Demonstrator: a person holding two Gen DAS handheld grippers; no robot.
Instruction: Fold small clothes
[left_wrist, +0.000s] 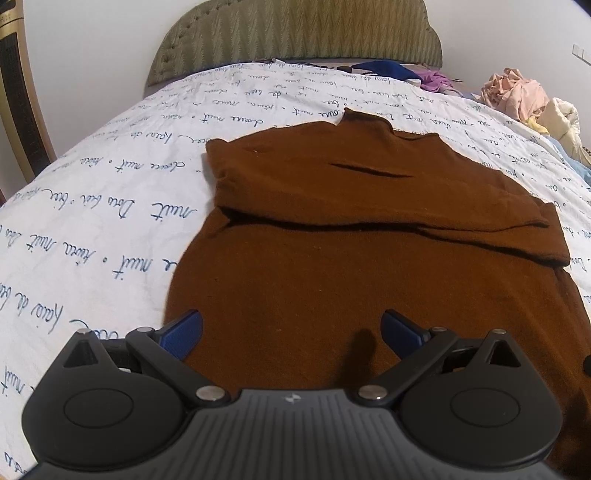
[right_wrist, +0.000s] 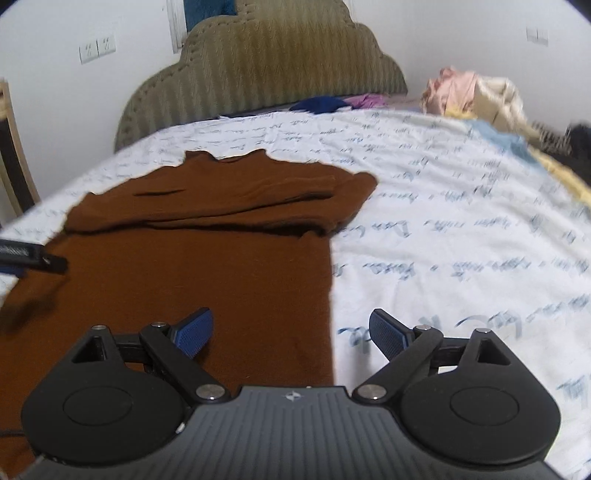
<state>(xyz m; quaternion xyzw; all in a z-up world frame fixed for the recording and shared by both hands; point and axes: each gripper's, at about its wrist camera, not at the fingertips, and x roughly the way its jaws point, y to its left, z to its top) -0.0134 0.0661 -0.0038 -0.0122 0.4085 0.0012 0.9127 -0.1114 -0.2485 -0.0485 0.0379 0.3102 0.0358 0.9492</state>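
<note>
A brown knit sweater (left_wrist: 369, 229) lies flat on the white bedsheet (left_wrist: 110, 192), collar toward the headboard, both sleeves folded across the chest. My left gripper (left_wrist: 291, 328) hovers open over the sweater's lower left part, nothing between its blue pads. In the right wrist view the sweater (right_wrist: 207, 266) fills the left half. My right gripper (right_wrist: 291, 328) stands open over the sweater's right side edge, its left pad above the cloth and its right pad above the sheet. The left gripper's finger (right_wrist: 37, 256) shows at the left edge there.
A padded olive headboard (left_wrist: 295, 33) stands at the far end. A pile of pink, cream, purple and blue clothes (left_wrist: 517, 92) lies at the far right of the bed. The sheet (right_wrist: 461, 229) printed with blue script stretches to the right of the sweater.
</note>
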